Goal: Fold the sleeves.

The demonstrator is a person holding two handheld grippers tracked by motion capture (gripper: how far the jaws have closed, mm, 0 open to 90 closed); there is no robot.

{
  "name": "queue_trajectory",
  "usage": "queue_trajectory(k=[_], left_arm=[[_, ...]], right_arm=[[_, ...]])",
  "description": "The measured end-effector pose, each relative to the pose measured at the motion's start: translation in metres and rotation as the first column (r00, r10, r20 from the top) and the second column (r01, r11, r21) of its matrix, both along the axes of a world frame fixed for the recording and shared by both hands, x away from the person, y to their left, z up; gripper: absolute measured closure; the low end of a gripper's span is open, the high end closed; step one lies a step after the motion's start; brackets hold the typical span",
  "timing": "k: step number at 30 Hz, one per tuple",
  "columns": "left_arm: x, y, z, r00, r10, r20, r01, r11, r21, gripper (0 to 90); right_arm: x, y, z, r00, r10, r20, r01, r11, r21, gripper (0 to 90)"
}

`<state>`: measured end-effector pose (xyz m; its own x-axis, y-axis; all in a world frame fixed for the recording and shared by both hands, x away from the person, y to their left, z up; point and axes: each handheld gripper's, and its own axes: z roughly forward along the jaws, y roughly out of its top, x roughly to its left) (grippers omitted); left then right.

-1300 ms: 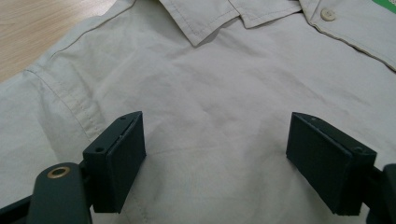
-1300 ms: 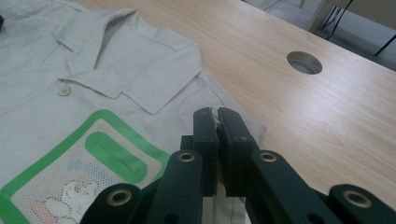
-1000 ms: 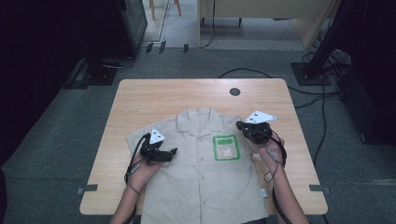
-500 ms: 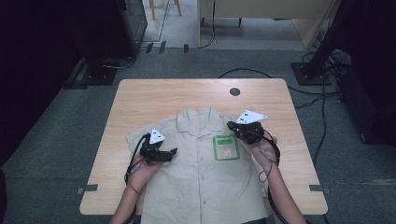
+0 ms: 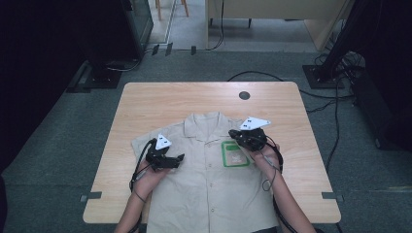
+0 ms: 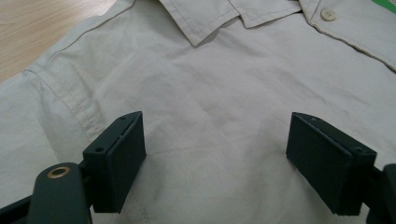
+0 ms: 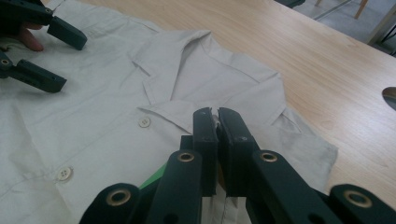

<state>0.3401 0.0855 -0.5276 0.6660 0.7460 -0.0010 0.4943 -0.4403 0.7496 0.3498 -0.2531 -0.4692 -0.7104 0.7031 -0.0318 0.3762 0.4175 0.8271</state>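
The right gripper (image 7: 215, 114) has its two black jaws squeezed together, and a thin bit of pale cloth peeks out between the tips — it looks like it has pinched the shirt (image 5: 209, 179) near the green patch (image 5: 234, 154). The left gripper (image 6: 215, 163) has its jaws wide apart, with nothing between them but flat shirt cloth underneath.

The shirt lies face up in the lower middle of the high view, buttoned, with its collar (image 5: 209, 124) pointing to the top of the frame. Its bottom edge runs out of the bottom of the frame. The sleeves stick out a little at each side, and the cloth looks mostly smooth.

I think the job is folding or tidying the shirt, and it has only just started — no part is folded over yet. One pinch seems made; the left side still needs a grab, and then all the folding is left.

Around the shirt is the wooden table (image 5: 160, 104), with a small dark round hole (image 5: 244, 95) near its upper right. Grey floor and cables lie beyond.
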Motion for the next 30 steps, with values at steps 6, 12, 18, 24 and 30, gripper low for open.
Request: queue_trajectory(k=[6,12,18,24,30], left_arm=[[0.000,0.000,0.000,1.0000,0.000,-0.001,0.000,1.0000,0.000,19.8],[0.000,0.000,0.000,1.0000,0.000,-0.001,0.000,1.0000,0.001,19.8],[0.000,0.000,0.000,1.0000,0.000,0.000,0.000,1.0000,0.001,19.8],[0.000,0.000,0.000,1.0000,0.000,0.000,0.000,1.0000,0.001,19.7],[0.000,0.000,0.000,1.0000,0.000,0.000,0.000,1.0000,0.000,19.8]], right_arm=[[0.004,0.002,-0.009,0.9994,-0.005,-0.033,0.007,0.998,0.057,85.6],[0.006,0.007,-0.017,0.9988,-0.002,-0.050,0.005,0.999,0.048,85.4],[0.008,0.011,-0.025,0.9977,-0.002,-0.068,0.004,0.999,0.035,84.9],[0.010,0.014,-0.030,0.9970,-0.002,-0.077,0.003,1.000,0.021,81.6],[0.011,0.017,-0.032,0.9946,0.016,-0.103,-0.016,1.000,0.008,71.6]])
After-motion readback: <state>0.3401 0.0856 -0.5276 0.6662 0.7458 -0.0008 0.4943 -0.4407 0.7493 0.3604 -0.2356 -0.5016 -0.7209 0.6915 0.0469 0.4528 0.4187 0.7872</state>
